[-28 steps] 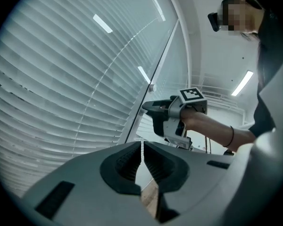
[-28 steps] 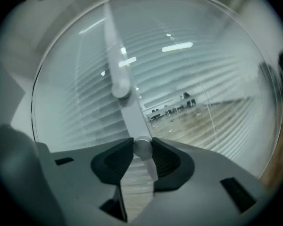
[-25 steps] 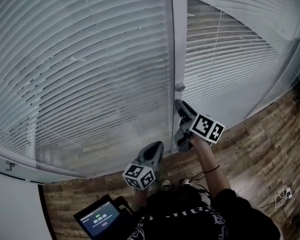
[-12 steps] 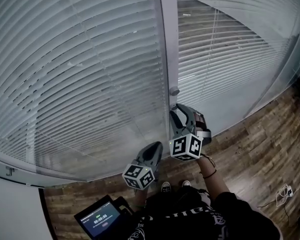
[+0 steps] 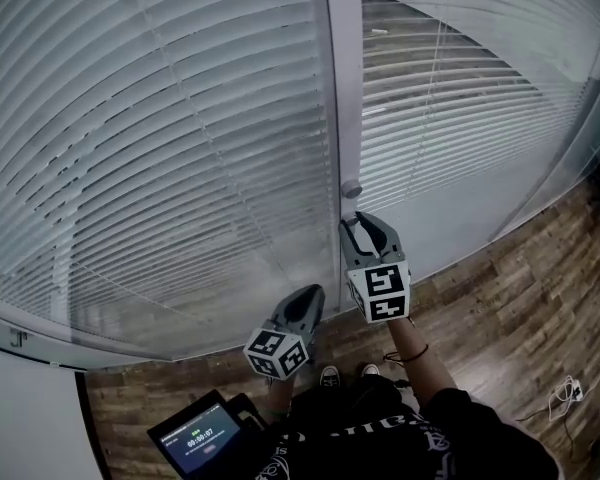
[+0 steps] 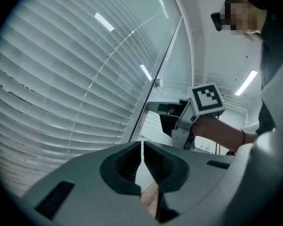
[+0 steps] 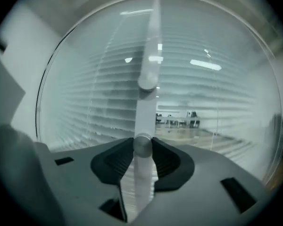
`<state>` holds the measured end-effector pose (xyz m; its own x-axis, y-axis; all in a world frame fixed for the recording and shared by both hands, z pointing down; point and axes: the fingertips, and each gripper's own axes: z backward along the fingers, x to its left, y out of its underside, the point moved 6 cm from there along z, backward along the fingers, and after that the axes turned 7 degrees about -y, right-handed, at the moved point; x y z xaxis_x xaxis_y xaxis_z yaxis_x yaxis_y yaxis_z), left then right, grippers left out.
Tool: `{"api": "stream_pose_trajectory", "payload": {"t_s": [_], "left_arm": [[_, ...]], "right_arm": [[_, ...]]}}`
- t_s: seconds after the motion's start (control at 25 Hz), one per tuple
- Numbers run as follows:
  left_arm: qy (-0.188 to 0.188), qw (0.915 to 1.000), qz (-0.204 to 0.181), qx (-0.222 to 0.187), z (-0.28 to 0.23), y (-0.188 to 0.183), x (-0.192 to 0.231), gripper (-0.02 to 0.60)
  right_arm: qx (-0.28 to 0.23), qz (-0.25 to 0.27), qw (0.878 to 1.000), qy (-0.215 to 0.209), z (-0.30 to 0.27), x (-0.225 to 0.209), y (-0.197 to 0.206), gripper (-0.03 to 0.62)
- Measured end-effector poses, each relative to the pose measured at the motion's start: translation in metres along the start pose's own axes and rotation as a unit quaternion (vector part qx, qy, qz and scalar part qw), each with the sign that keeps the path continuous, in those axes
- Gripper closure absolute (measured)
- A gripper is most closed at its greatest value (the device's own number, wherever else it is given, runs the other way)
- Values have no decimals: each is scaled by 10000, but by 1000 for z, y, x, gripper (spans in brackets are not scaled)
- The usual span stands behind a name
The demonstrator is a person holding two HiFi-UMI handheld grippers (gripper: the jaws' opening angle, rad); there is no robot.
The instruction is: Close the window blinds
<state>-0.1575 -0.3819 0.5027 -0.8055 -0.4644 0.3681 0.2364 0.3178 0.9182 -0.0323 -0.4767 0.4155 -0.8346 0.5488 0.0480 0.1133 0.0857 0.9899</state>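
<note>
White slatted blinds hang behind glass in a left pane [image 5: 160, 138] and a right pane [image 5: 450, 88], which are split by a grey upright frame [image 5: 342, 88]. The right pane's slats let an office show through. A round metal knob [image 5: 352, 189] sits on the frame. My right gripper [image 5: 354, 222] is just below it. In the right gripper view, my right gripper [image 7: 142, 147] is shut on a second small round knob [image 7: 142, 144], with the upper knob [image 7: 147, 82] above it. My left gripper [image 5: 310, 293] hangs lower left, away from the frame. Its jaws [image 6: 141, 147] are shut on nothing.
Wood-look floor [image 5: 520, 298] runs along the foot of the glass wall. A tablet with a lit screen [image 5: 205, 435] is at my lower left. A white cable [image 5: 563, 396] lies on the floor at the right. My shoes [image 5: 332, 372] stand close to the glass.
My right gripper has swung left onto the frame and turned, so its marker cube now faces me below the knob. The left gripper has stayed put.
</note>
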Motion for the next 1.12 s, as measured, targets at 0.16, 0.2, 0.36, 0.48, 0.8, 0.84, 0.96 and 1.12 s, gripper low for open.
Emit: {"api": "stream_pose_trajectory", "payload": {"t_s": [0.16, 0.2, 0.36, 0.48, 0.8, 0.84, 0.96, 1.12], "left_arm": [[-90, 10000, 42, -9, -2, -1, 6, 577], [-101, 9999, 54, -12, -3, 0, 6, 577], [-104, 9999, 83, -17, -5, -2, 6, 577], [-103, 9999, 84, 4, -8, -2, 6, 577], [-149, 9998, 125, -4, -16, 2, 4, 577], [-152, 9998, 127, -2, -15, 2, 3, 577], [-170, 9998, 132, 7, -15, 0, 3, 577], [-172, 9997, 146, 8, -16, 2, 2, 577]], "right_arm": [[-620, -3149, 9454, -570, 0, -13, 6, 458], [-685, -3592, 9284, -663, 0, -15, 8, 459], [-601, -3449, 9331, -825, 1, -15, 6, 457], [-10, -823, 9959, -377, 1, -4, -1, 457], [955, 4152, 9031, 533, 1, 23, -2, 457], [927, 4095, 9062, 506, 1, 23, -4, 457], [601, 2959, 9529, 288, 2, 16, -9, 457], [-162, -894, 9954, -302, 4, -7, -3, 457]]}}
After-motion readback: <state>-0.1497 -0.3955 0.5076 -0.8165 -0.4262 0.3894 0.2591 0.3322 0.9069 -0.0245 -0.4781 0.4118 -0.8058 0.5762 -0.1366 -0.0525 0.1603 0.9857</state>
